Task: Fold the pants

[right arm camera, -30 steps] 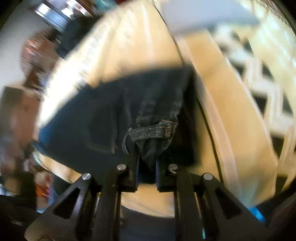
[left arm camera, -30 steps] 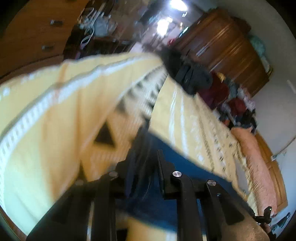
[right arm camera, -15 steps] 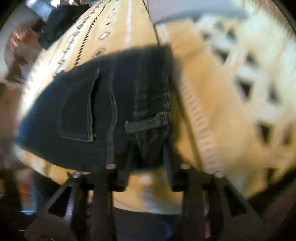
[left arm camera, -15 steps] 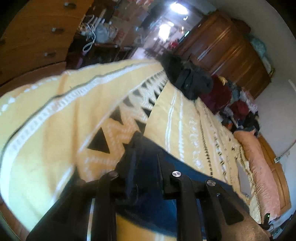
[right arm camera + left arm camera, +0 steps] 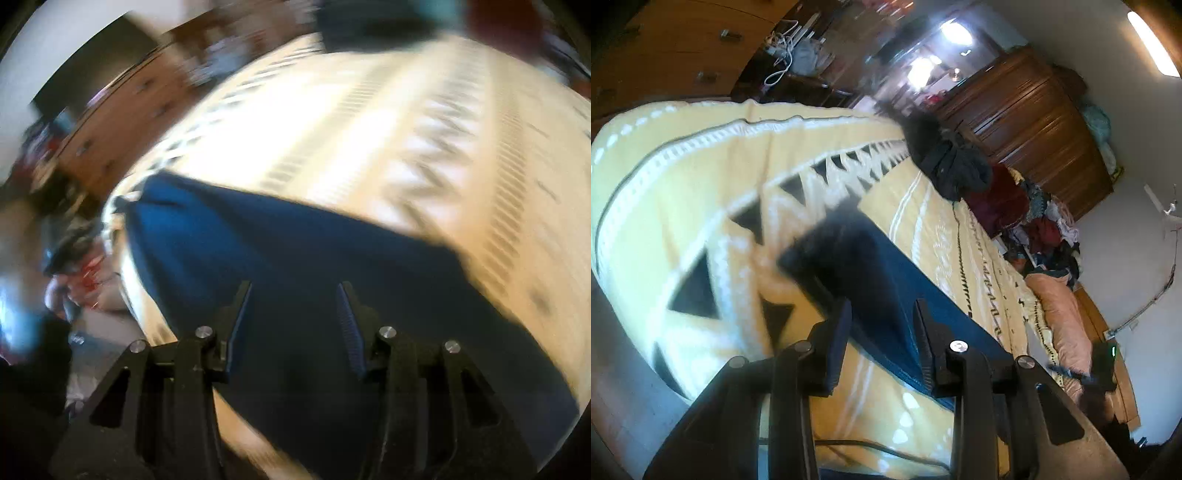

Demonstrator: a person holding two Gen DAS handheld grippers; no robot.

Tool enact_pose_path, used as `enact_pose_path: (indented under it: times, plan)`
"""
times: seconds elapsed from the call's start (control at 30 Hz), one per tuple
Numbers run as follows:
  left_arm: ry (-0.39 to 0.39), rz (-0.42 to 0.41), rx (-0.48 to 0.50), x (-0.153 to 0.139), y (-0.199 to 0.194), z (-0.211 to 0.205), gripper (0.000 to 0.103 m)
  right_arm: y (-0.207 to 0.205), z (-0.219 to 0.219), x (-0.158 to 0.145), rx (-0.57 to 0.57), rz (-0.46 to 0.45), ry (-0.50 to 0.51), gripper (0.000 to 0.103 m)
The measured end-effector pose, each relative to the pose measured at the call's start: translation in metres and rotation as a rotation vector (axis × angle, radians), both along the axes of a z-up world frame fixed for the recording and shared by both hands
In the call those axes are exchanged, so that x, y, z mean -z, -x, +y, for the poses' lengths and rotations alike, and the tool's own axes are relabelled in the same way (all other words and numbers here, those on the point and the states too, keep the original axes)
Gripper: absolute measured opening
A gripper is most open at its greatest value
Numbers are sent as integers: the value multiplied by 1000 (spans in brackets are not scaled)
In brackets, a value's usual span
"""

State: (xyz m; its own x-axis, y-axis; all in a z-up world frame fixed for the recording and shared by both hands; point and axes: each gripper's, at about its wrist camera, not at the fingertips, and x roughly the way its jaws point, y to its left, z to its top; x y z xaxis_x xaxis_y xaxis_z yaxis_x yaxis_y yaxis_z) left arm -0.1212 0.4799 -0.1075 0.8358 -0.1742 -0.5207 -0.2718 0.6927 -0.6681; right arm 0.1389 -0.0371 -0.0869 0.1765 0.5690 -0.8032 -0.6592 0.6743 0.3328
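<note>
Two sets of my jaws stand parted over dark blue pants on a yellow bedspread.

My left gripper (image 5: 882, 314) has just been opening; the pants' (image 5: 886, 280) cloth shows in the gap, yet my pads are clear of it and grip nothing. My right gripper (image 5: 295, 314) has just been opening as well, jaws moderately wide, with the pants (image 5: 314, 258) lying under and between the fingers, not pinched; that view is blurred. The pants stretch as a long band along the near edge of the bedspread (image 5: 701, 192), one end just ahead of my left fingers. Beyond them runs the bedspread's black-and-white triangle pattern. Further on, at the far edge, a dark heap of clothes (image 5: 945, 162) sits beside red garments (image 5: 1001, 199), a pink pillow (image 5: 1060, 314) lies toward the right corner, and a brown wooden wardrobe (image 5: 1034, 125) stands behind.
</note>
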Motion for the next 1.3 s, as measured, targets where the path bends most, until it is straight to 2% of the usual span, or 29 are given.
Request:
enact_pose_path:
  times: [0.07, 0.13, 0.17, 0.27, 0.37, 0.43, 0.5, 0.57, 0.6, 0.67, 0.7, 0.73, 0.83, 0.9, 0.97, 1.03, 1.23, 1.3]
  plan:
    - [-12, 21, -33, -3, -12, -8, 51, 5, 45, 2, -86, 18, -28, 47]
    - [-47, 59, -101, -9, -26, -18, 56, 15, 103, 3, -176, 16, -43, 47]
    - [-49, 75, -96, -12, -38, -25, 59, 23, 118, 1, -212, 17, -55, 47]
    - [-108, 199, -107, -2, -64, -40, 60, 47, 141, -6, -283, 22, -93, 46]
    - [-100, 292, -186, 13, -75, -37, 58, 52, 139, -8, -295, 29, -110, 46]
    - [-136, 346, -246, 21, -82, -37, 53, 51, 150, -6, -292, 28, -105, 47]
    - [-173, 358, -283, 23, -84, -36, 42, 51, 151, -4, -301, 42, -110, 47]
    - [-158, 326, -298, 23, -82, -33, 10, 44, 160, -8, -328, 40, -113, 47]
    - [-122, 287, -306, 23, -77, -28, 8, 37, 174, -12, -349, 38, -113, 45]
    - [-99, 227, -315, 21, -67, -26, 7, 27, 193, -13, -405, 34, -123, 38]
    - [-89, 187, -321, 20, -56, -27, 7, 22, 210, -11, -424, 33, -118, 28]
    - [-95, 178, -319, 20, -51, -29, 7, 17, 219, -8, -435, 35, -114, 26]
    - [-32, 132, -320, 27, -37, -26, 7, 2, 260, 7, -483, 30, -91, 26]
    - [-20, 118, -312, 32, -33, -25, 7, -6, 292, 21, -509, 11, -67, 28]
    - [-21, 110, -297, 35, -32, -24, 7, -7, 319, 33, -553, 37, -53, 28]
    - [-11, 106, -288, 38, -33, -22, 7, -3, 343, 42, -594, 26, -33, 36]
    - [-30, 83, -269, 39, -33, -23, 8, 12, 382, 60, -682, 25, 7, 39]
    - [-26, 75, -265, 41, -34, -22, 8, 15, 389, 66, -681, -3, 41, 35]
